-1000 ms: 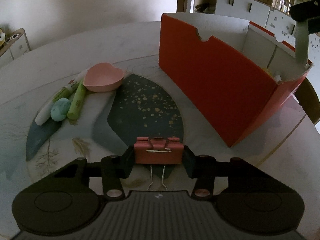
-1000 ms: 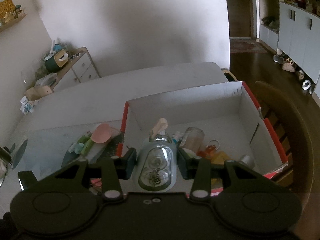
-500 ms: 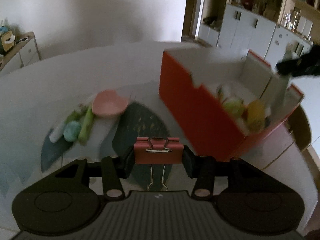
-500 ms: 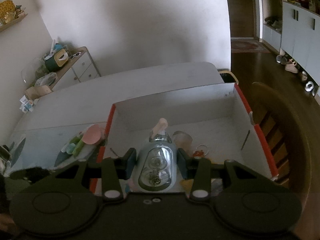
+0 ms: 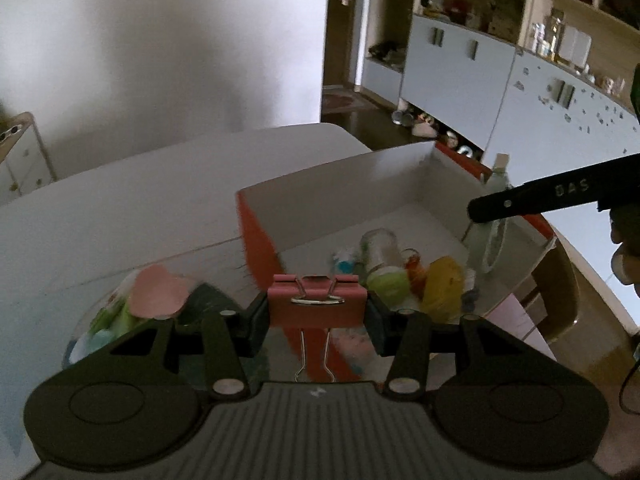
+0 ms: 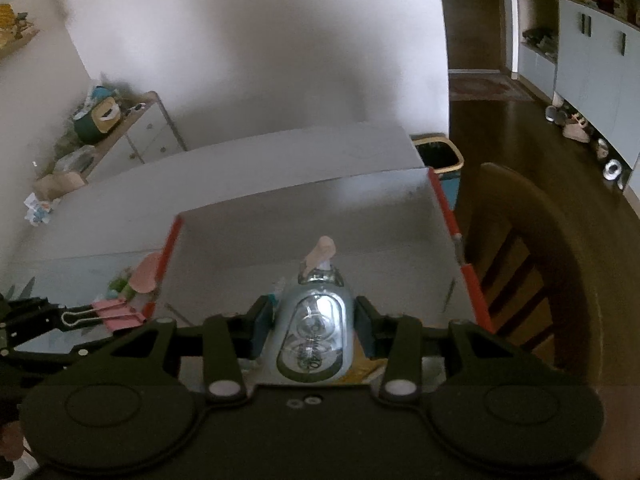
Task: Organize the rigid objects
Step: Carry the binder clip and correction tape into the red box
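My left gripper (image 5: 318,310) is shut on a pink binder clip (image 5: 317,305) and holds it in the air beside the left wall of the red box (image 5: 256,236). The clip also shows in the right wrist view (image 6: 120,316). My right gripper (image 6: 314,326) is shut on a pale blue spray bottle (image 6: 314,340) with a pink nozzle, held over the box's white inside (image 6: 312,216). The bottle shows at the box's right side in the left wrist view (image 5: 490,224). Inside the box lie a glass jar (image 5: 380,248), a green object (image 5: 390,284) and a yellow object (image 5: 442,286).
On the table left of the box lie a pink heart-shaped dish (image 5: 158,292) and green and white pens (image 5: 116,316) on a dark placemat. A wooden chair (image 6: 532,264) stands right of the table. Cabinets (image 5: 500,80) line the far wall.
My left gripper has risen with the clip and now looks down into the box. My right gripper has moved forward over the box with the bottle.
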The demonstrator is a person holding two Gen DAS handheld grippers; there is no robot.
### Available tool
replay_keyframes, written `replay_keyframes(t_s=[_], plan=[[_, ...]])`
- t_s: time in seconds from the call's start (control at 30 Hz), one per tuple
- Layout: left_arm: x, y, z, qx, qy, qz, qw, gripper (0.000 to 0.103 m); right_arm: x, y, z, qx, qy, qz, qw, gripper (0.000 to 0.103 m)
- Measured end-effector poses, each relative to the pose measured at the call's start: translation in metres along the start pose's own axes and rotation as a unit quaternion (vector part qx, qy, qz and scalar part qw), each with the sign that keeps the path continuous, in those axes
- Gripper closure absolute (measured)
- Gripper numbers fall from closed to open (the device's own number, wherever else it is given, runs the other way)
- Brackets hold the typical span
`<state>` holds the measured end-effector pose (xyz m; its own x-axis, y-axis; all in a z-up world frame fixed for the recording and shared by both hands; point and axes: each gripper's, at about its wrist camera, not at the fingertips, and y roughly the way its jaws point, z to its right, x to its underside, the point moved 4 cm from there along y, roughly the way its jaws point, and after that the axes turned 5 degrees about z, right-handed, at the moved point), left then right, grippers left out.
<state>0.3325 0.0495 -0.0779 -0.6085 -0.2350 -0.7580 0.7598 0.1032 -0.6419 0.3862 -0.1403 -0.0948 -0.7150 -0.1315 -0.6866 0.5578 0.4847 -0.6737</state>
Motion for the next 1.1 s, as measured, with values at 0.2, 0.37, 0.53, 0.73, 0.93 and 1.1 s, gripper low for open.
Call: replay_keyframes(t_s=[0.2, 0.37, 0.53, 0.73, 0.93, 1.1], plan=[[-0.009, 0.032, 0.028, -0.005, 0.023, -0.018, 0.9996, 0.055, -0.006, 0.014, 0.017, 0.013, 0.0, -0.003, 1.0, 0.06], [-0.014, 0.06, 0.043, -0.028, 0.045, -0.042, 0.9977, 0.055, -0.008, 0.03, 0.021, 0.014, -0.015, -0.014, 1.0, 0.06], [-0.015, 0.087, 0.045, -0.042, 0.048, -0.068, 0.9957, 0.055, -0.008, 0.047, 0.023, 0.018, -0.034, -0.024, 0.999, 0.06], [-0.014, 0.116, 0.038, -0.065, 0.042, -0.096, 0.9923, 0.055, -0.011, 0.064, 0.023, 0.013, -0.053, -0.044, 0.998, 0.06], [-0.015, 0.129, 0.044, -0.057, 0.047, -0.109, 0.9913, 0.055, -0.011, 0.086, 0.017, 0.016, -0.082, -0.074, 0.994, 0.06], [-0.013, 0.136, 0.05, -0.062, 0.054, -0.121, 0.9892, 0.055, -0.007, 0.102, 0.018, 0.024, -0.089, -0.097, 0.991, 0.06]])
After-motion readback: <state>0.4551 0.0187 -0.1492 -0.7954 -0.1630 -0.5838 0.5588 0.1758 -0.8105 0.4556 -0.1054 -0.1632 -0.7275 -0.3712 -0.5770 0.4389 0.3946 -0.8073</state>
